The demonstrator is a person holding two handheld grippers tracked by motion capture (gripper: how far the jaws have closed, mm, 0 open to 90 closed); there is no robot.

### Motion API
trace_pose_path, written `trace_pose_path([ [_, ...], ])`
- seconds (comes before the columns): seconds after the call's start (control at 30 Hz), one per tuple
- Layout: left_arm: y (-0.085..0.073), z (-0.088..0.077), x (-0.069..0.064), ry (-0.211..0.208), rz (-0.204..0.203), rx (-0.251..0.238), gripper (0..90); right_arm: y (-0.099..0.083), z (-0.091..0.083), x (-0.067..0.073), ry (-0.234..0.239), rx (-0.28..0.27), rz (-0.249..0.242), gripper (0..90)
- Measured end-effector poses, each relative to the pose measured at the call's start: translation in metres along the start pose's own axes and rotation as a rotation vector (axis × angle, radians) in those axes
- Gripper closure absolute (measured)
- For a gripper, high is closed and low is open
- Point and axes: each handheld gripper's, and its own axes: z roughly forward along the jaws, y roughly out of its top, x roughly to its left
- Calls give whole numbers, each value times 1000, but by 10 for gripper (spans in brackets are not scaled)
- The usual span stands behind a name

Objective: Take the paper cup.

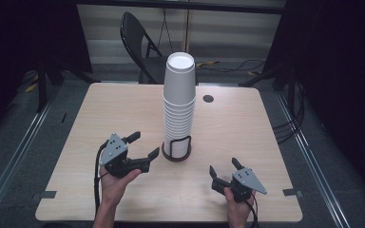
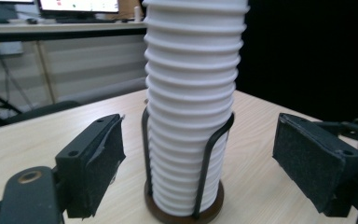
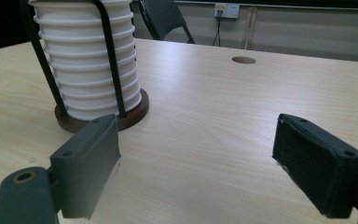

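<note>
Two tools sit nearest to us at the front of the bench [image 1: 76,133], one in each of the person's hands; we see the left tool [image 1: 145,146] raised a little off the wood with its jaws spread wide and nothing between them, aimed at the foot of the cup stack; the right tool [image 1: 223,170] lies low near the front right edge, its jaws also wide apart and empty, angled towards the same spot but farther off.

Beyond them, near the middle of the bench, stands the stack of white paper cups [image 1: 179,99], nested rim-down and upright in a black wire holder [image 1: 177,147] on a dark round base; in the left gripper view the stack rises directly between the two open jaws, close but not touched; in the right gripper view the holder sits off to one side, apart from both jaws. Farther back we note a small cable hole [image 1: 208,99] in the bench and a folding chair [image 1: 142,45] behind it.

We judge the height of the stack to be the risk; a sideways push or a squeeze above the wire could tilt or crush the cups; a lift without steadying the base might drag the holder along.
</note>
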Motion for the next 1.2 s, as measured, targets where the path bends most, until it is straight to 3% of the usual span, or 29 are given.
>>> trace_pose_path([
  [0.2, 14, 3, 0, -12, -1, -10, 185, 0, 0, -1, 3, 0, 7, 140],
  [0.37, 27, 7, -2, -4, 19, -19, 178, 0, 0, -1, 2, 0, 7, 140],
  [0.47, 39, 9, -1, -20, 38, -33, 166, 0, 0, -1, 3, 0, 8, 140],
  [0.77, 58, 11, 5, -46, 33, -62, 156, 0, -1, -2, 11, -6, 17, 139],
  [0.9, 67, 15, 7, -33, 56, -62, 157, 0, -1, -3, 12, -10, 24, 139],
  [1.1, 85, 18, 9, -57, 91, -60, 156, -1, -2, -4, 21, -14, 35, 139],
  [1.2, 92, 20, 9, -72, 89, -70, 156, -1, -2, -4, 23, -15, 41, 139],
])
